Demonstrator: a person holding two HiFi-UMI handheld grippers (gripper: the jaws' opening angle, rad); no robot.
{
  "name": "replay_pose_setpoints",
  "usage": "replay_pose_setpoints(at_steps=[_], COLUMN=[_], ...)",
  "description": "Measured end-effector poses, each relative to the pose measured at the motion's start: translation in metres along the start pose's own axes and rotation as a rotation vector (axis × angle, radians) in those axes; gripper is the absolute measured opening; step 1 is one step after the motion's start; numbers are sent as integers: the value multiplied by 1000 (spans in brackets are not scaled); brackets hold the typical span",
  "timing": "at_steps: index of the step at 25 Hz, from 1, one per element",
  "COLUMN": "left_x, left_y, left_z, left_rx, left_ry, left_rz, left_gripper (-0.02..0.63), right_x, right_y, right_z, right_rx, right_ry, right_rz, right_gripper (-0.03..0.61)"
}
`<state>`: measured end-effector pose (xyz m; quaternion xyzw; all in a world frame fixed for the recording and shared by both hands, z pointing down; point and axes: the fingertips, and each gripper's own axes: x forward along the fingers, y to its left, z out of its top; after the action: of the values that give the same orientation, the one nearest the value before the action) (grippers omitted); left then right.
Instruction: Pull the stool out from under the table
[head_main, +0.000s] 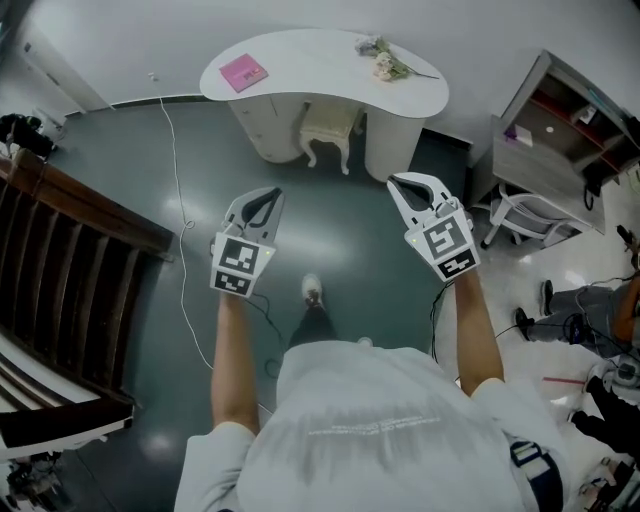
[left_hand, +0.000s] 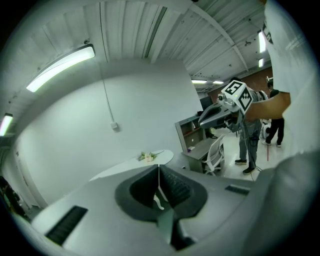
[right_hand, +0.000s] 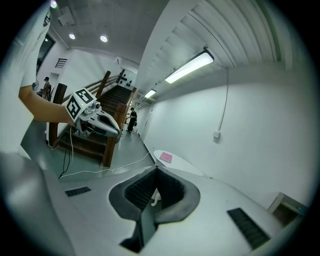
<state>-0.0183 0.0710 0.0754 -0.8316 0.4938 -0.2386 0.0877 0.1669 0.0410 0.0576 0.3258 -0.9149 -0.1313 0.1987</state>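
A white stool (head_main: 328, 133) with curved legs stands tucked under the white kidney-shaped table (head_main: 300, 70) at the far wall in the head view. My left gripper (head_main: 268, 194) is held out in front of the person, short of the table and left of the stool, jaws shut with nothing in them. At the right, my right gripper (head_main: 402, 184) is also shut and empty, a little nearer the table's right pedestal. Through the slit of each gripper's shut jaws a bit of white stool leg (left_hand: 158, 201) (right_hand: 153, 197) shows. The table top (left_hand: 150, 161) (right_hand: 172, 160) is seen in both gripper views.
A pink notebook (head_main: 243, 72) and a flower sprig (head_main: 385, 62) lie on the table. Dark wooden stairs (head_main: 60, 290) rise at the left. A white cable (head_main: 180, 210) runs over the floor. A grey desk with shelves (head_main: 560, 130) and a white chair (head_main: 530, 215) stand at the right.
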Motion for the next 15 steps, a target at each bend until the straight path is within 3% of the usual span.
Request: replay_pose_setpoints(at_steps=[15], left_x=[115], left_y=[165], left_z=[-36], left_rx=[-9], left_ry=[-33], left_rz=[-107], left_gripper=[18], right_x=[166], right_y=[-70], right_z=[28], right_rx=[97], right_ry=[36], right_rz=[-140], right_gripper=[15])
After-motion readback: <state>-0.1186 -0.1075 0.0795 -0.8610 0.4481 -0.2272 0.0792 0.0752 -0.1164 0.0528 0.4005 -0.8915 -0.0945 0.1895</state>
